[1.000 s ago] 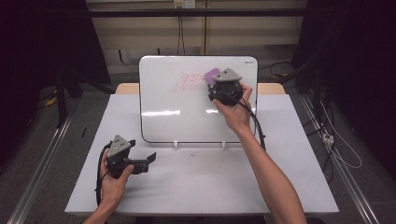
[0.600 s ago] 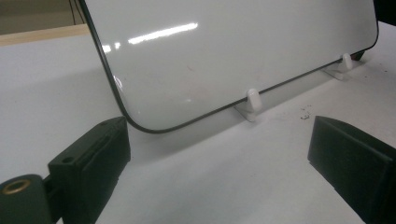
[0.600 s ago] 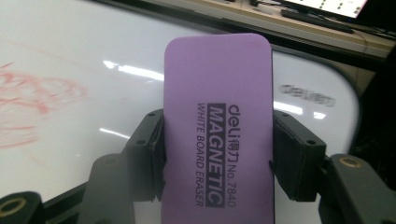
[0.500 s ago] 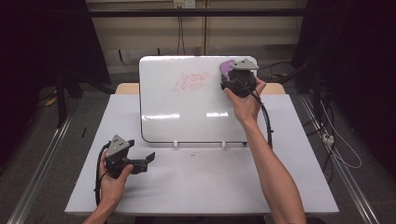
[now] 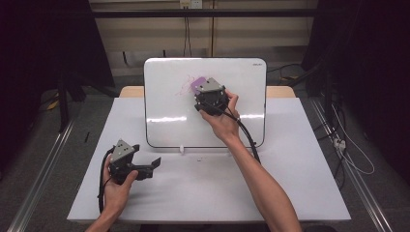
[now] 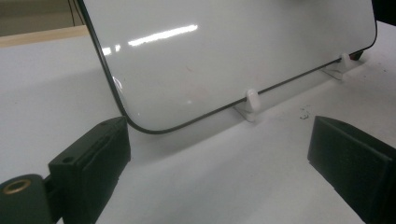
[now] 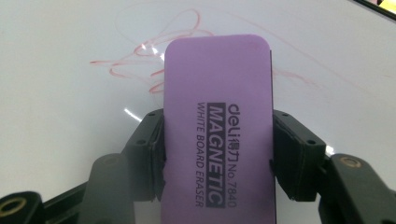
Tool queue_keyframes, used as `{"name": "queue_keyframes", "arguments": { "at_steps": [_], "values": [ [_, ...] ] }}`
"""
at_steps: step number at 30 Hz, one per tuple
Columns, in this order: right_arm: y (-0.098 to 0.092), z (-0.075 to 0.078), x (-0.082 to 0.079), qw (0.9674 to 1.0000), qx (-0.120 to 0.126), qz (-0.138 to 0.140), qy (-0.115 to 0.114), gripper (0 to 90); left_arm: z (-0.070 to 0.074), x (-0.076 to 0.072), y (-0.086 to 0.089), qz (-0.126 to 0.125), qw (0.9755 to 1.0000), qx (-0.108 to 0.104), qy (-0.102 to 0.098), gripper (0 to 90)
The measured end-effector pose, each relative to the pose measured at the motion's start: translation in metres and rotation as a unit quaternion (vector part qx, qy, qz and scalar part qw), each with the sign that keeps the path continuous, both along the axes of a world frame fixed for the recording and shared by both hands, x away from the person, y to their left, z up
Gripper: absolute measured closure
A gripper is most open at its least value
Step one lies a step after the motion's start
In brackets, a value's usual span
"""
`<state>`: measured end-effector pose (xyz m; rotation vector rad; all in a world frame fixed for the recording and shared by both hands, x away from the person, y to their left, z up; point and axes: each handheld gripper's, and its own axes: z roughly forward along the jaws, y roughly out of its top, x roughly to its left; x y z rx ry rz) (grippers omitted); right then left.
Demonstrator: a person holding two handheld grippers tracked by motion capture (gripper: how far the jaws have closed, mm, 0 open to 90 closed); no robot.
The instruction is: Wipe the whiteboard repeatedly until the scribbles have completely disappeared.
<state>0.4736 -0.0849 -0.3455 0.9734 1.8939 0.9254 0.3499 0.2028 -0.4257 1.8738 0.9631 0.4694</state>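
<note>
In our right gripper [image 7: 217, 154] the two black jaws are clamped on the long sides of a purple rectangular whiteboard eraser [image 7: 217, 126] with rounded corners and black print on its back. We see its pads pressed flat against both edges, with the eraser standing up between them and reaching well past the jaw tips. From above, the eraser [image 5: 197, 84] lies against the face of the white, black-rimmed whiteboard [image 5: 164, 106] in its upper middle part, held there by our right gripper [image 5: 205, 89] and right hand [image 5: 221, 116]. Around and just beside the eraser run thin, pale red scribbled pen marks [image 7: 140, 60]: loops at its upper left corner and a fainter line trailing away on its other side. In the high view those marks [image 5: 183, 83] sit just left of the eraser.

Our left gripper [image 6: 219, 154] has its jaws spread wide with nothing between them, only bare white tabletop [image 6: 210, 186]. Ahead of them we see the whiteboard's rounded lower corner and one of the small white plastic feet [image 6: 251, 100] that prop the board upright. In the high view our left gripper [image 5: 147, 166] rests low over the white table [image 5: 290, 183], near the front left, well apart from the board's face and pointing towards its lower edge, in our left hand [image 5: 118, 186].
</note>
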Motion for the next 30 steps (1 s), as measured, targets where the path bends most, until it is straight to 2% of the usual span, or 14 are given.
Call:
{"name": "queue_keyframes", "arguments": {
  "at_steps": [2, 4, 5, 7, 8, 9, 10, 13, 15, 16, 19, 21, 22, 30],
  "values": [
    [-0.005, 0.003, 0.001, 0.9999, 0.010, -0.002, 0.005, 41.8, 0.000, 0.000, 0.001, 0.001, 1.0000, -0.001, 0.000, 5.7],
    [-0.007, 0.004, 0.002, 1.0000, 0.008, -0.005, 0.001, 41.8, 0.000, -0.001, 0.001, 0.002, 1.0000, -0.001, -0.001, 5.6],
    [-0.015, 0.008, 0.005, 0.9997, 0.018, -0.016, -0.001, 41.8, 0.000, -0.001, 0.002, 0.003, 1.0000, -0.001, -0.001, 5.7],
    [-0.020, 0.010, 0.007, 0.9995, 0.023, -0.021, -0.003, 41.8, 0.000, -0.002, 0.002, 0.003, 1.0000, -0.002, -0.003, 5.6],
    [-0.031, 0.014, 0.011, 0.9989, 0.034, -0.032, -0.006, 41.8, 0.000, -0.002, 0.003, 0.005, 1.0000, -0.003, -0.002, 5.7],
    [-0.031, 0.014, 0.011, 0.9989, 0.034, -0.032, -0.006, 41.8, 0.001, -0.002, 0.004, 0.005, 1.0000, -0.001, -0.002, 5.7],
    [-0.043, 0.019, 0.014, 0.9981, 0.042, -0.043, -0.009, 41.8, 0.001, -0.002, 0.004, 0.006, 1.0000, -0.002, -0.002, 5.7],
    [-0.060, 0.029, 0.020, 0.9962, 0.056, -0.064, -0.018, 41.8, 0.001, -0.002, 0.004, 0.006, 1.0000, -0.003, -0.002, 5.7],
    [-0.064, 0.031, 0.022, 0.9954, 0.062, -0.069, -0.023, 41.8, 0.002, -0.002, 0.004, 0.007, 1.0000, -0.004, -0.002, 5.7],
    [-0.069, 0.032, 0.024, 0.9941, 0.078, -0.073, -0.021, 41.8, 0.002, -0.002, 0.004, 0.007, 1.0000, -0.005, -0.003, 5.7],
    [-0.063, 0.029, 0.024, 0.9943, 0.071, -0.075, -0.025, 41.8, 0.003, -0.002, 0.005, 0.008, 0.9999, -0.005, -0.004, 5.7],
    [-0.053, 0.026, 0.022, 0.9954, 0.063, -0.067, -0.027, 41.8, 0.002, -0.002, 0.006, 0.011, 0.9999, -0.007, -0.003, 5.7],
    [-0.038, 0.023, 0.020, 0.9973, 0.037, -0.056, -0.030, 41.8, 0.002, -0.002, 0.006, 0.012, 0.9999, -0.007, -0.003, 5.7],
    [-0.010, 0.015, 0.016, 0.9989, 0.019, -0.034, -0.026, 41.8, 0.001, -0.001, 0.006, 0.013, 0.9999, -0.008, -0.002, 5.7]
  ]
}}
